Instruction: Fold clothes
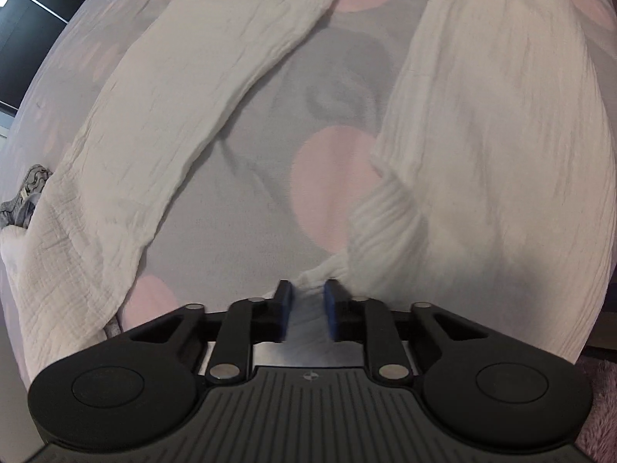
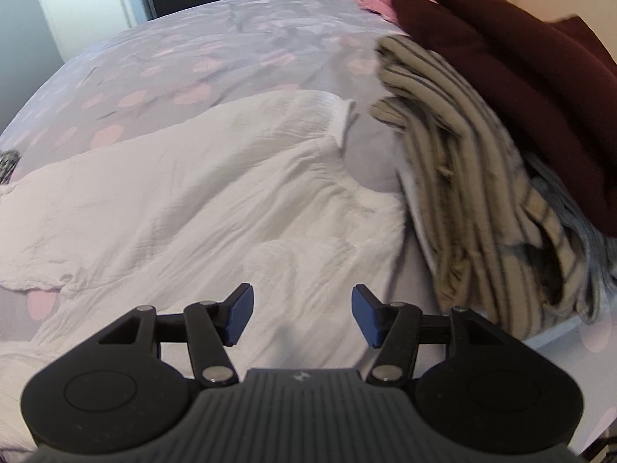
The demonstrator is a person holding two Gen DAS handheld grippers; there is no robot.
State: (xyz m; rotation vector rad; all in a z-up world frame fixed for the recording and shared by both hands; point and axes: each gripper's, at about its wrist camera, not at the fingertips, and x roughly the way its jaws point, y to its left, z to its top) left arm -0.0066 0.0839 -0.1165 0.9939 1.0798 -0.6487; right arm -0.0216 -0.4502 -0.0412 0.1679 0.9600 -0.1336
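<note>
On the grey, pink-dotted bedspread — a striped garment and a maroon one are piled just beside the spread white garment. The left gripper pinches a gathered white cuff; the right gripper hovers wide open, empty, over the cloth.

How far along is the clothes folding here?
Early on. The white garment lies spread and crumpled on the bed, unfolded. The left gripper pinches its cuff; the right gripper hovers open above it. A striped garment and maroon one wait heaped.
</note>
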